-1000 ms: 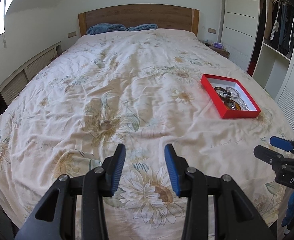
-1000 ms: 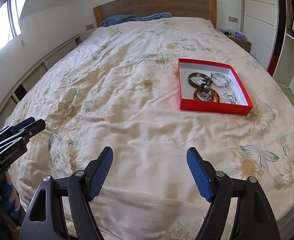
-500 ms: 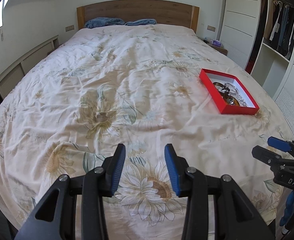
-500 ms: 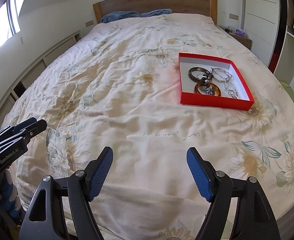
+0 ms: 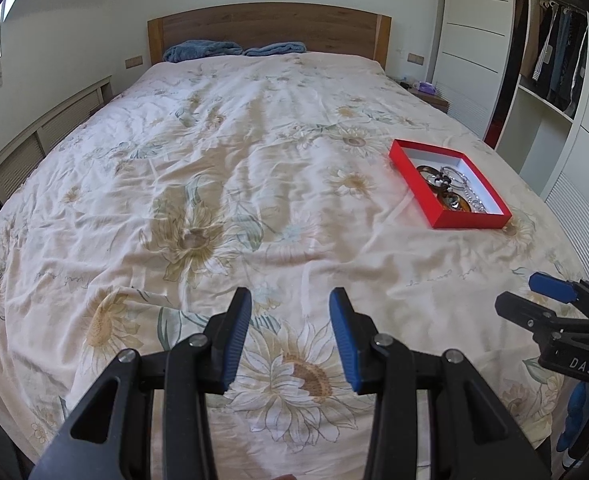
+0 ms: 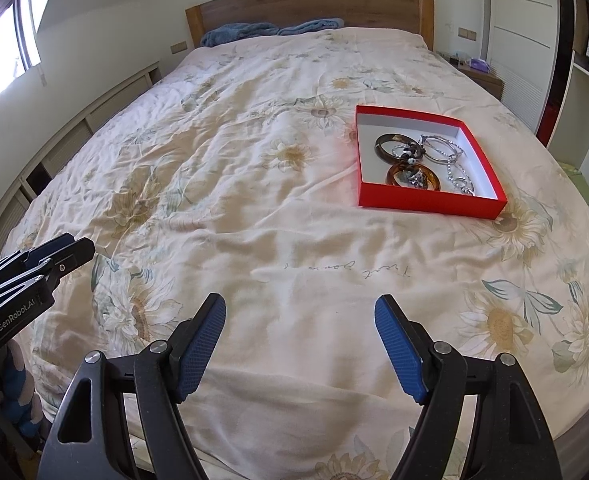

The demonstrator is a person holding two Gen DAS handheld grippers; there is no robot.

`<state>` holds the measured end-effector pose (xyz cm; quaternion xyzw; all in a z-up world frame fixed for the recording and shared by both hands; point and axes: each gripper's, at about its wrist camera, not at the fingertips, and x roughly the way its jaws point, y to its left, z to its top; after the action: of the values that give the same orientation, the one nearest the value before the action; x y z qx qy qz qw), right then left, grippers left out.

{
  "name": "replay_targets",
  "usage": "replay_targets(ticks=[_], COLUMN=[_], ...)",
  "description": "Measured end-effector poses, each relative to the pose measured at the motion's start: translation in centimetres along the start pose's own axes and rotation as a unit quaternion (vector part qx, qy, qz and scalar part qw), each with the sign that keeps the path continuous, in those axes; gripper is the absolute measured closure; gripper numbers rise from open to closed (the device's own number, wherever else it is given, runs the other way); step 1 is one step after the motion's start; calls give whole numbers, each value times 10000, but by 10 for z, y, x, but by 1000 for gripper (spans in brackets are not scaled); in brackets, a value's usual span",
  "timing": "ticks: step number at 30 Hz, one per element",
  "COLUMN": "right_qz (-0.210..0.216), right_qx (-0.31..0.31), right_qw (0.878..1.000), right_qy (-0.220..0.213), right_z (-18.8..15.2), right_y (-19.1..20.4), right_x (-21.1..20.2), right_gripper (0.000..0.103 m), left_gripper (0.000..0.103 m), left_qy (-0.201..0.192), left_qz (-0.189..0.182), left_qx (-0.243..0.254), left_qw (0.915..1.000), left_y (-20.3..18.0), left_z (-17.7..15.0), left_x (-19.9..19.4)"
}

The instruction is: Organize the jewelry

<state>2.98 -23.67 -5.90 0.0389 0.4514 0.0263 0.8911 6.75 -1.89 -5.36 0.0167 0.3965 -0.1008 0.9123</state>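
A shallow red box (image 6: 426,202) with a white inside lies on the right half of the bed; it also shows in the left wrist view (image 5: 410,176). In it lie a dark bangle (image 6: 383,145), an amber bangle (image 6: 398,174), silver rings (image 6: 440,148) and a silver chain (image 6: 460,178), tangled together. My left gripper (image 5: 290,300) is open and empty above the bed's near end, far left of the box. My right gripper (image 6: 300,306) is open wide and empty, short of the box.
The bed has a floral duvet (image 5: 222,160), a wooden headboard (image 5: 270,28) and blue pillows (image 5: 202,50). White wardrobes with hanging clothes (image 5: 554,60) stand right, a nightstand (image 5: 430,96) beside them. Low cabinets (image 6: 106,104) run along the left wall.
Both grippers have tilted up and drifted slightly forward over the bed, so the headboard sits lower in view. Both stay open and empty. The box has not moved.
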Motion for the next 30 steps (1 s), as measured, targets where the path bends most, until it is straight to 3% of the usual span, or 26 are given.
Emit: replay_targets(ticks=[6,16,20,30], right_qz=[13,-12,-45,-126], right_qx=[4,33,34,34], right_qw=[10000,9999,9998,9996], right_qy=[-33,-124,-168,-256], right_z=[0,-2,-2,-7], right_y=[-3,-11,-14,-18], right_x=[-1,-6,-7,-10], right_gripper=[23,6,0,0], left_gripper=[64,64,58,58], left_qy=[-36,2,-27,-8], left_qz=[6,25,10,-10], left_qx=[50,149,155,198], left_qw=[10000,9999,9999,9998], left_y=[-4,-12,-14,-17], left_z=[1,0,0,-1], left_x=[-1,-2,-4,-5])
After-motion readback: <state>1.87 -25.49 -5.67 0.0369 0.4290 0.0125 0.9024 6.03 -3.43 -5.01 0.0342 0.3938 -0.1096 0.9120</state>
